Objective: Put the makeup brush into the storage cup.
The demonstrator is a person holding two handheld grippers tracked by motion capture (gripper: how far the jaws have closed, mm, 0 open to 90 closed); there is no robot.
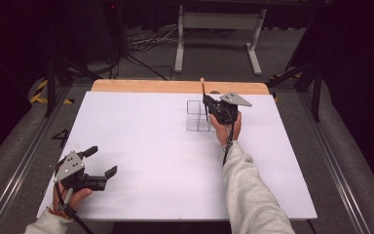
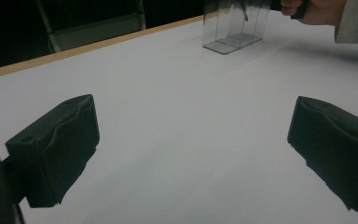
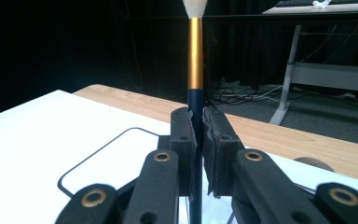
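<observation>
our right gripper (image 3: pixel 199 140) pinches the light, stiff brush (image 3: pixel 195 56) by its dark handle, upright over the clear holder (image 1: pixel 197 117); left gripper (image 1: pixel 97 163) rests spread, holding nothing.

Clear box (image 1: pixel 197 116) far right, table (image 1: pixel 141 146) bare elsewhere

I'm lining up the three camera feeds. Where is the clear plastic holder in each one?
High view: clear holder right of centre, beside the right gripper.
Left gripper view: top edge, right of centre.
Right gripper view: hidden below the shut jaws gripping the brush.
Shared landmark: the table's wooden far edge.
</observation>
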